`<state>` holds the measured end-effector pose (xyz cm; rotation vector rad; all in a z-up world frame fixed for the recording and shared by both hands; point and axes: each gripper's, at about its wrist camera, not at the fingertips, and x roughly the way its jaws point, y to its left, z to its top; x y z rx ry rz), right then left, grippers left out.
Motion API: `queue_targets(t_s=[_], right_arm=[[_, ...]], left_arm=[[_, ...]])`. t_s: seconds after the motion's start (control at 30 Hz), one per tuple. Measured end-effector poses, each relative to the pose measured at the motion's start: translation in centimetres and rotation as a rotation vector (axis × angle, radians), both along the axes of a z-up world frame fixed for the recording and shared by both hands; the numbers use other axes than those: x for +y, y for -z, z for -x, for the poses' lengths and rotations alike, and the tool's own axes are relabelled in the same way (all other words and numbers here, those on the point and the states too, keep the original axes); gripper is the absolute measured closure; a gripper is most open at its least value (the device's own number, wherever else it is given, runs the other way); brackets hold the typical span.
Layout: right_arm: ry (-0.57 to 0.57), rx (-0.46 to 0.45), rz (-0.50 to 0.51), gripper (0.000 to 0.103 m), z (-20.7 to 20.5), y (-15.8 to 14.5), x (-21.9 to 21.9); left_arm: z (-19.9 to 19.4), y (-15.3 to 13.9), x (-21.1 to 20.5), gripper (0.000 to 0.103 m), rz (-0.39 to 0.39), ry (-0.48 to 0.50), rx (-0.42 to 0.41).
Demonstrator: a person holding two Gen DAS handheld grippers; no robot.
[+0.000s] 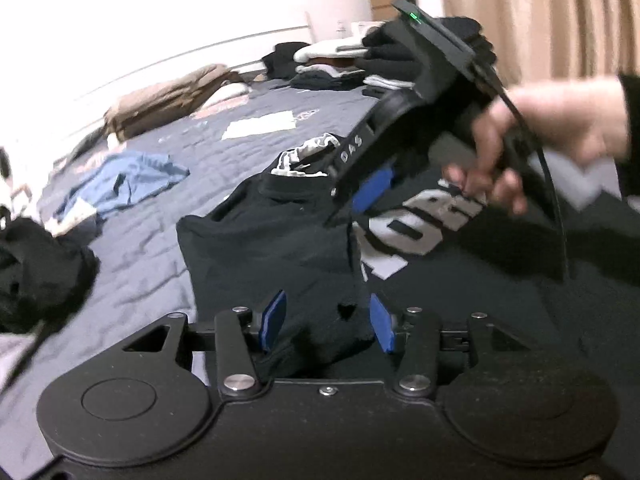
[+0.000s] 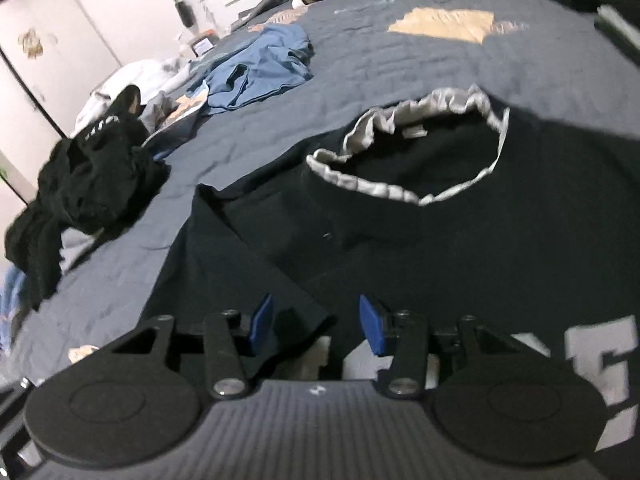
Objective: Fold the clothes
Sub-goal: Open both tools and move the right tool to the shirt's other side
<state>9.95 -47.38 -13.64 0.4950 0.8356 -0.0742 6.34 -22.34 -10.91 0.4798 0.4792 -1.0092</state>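
A black T-shirt [image 1: 280,248] with a grey collar [image 1: 308,156] and white letters [image 1: 440,216] lies spread on the bed. My left gripper [image 1: 328,324] is low over its near sleeve. The blue pads stand apart, with a loose fold of black cloth between them and not pinched. A hand [image 1: 560,120] holds my right gripper [image 1: 352,208] over the shirt's chest, just below the collar. In the right wrist view the right gripper [image 2: 316,326] is open over a folded sleeve edge of the shirt [image 2: 480,260], with the collar [image 2: 400,152] ahead.
A dark blue quilt [image 2: 440,60] covers the bed. A blue garment [image 2: 260,68] and a black heap of clothes [image 2: 88,188] lie to the left. A stack of folded clothes [image 1: 344,68] and a brown bundle [image 1: 172,96] sit at the far edge, by the wall.
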Motion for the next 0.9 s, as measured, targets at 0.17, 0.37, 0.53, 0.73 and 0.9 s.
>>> queue_targets(t_s=[0.17,0.37,0.53,0.73,0.9], right_arm=[[0.031,0.006,-0.042,0.084,-0.4,1.0,0.6],[0.135,-0.049,-0.089,0.101,-0.2,1.1,-0.3],[0.161,-0.063,-0.056,0.101,-1.0,0.9,-0.7],[0.135,-0.086,0.001,0.097,-0.6,-0.1,-0.4],[0.073,-0.13,0.023,0.068,0.9,-1.8,0.9]], left_arm=[[0.0,1.7,-1.0,0.086,-0.068,-0.023,0.032],[0.0,0.8,0.2,0.101,-0.047,0.046,0.113],[-0.2,1.7,-0.1,0.101,-0.093,0.05,0.177],[-0.7,0.7,0.7,0.099,-0.042,0.04,0.178],[-2.3,-1.3,2.0,0.07,0.107,-0.067,0.202]])
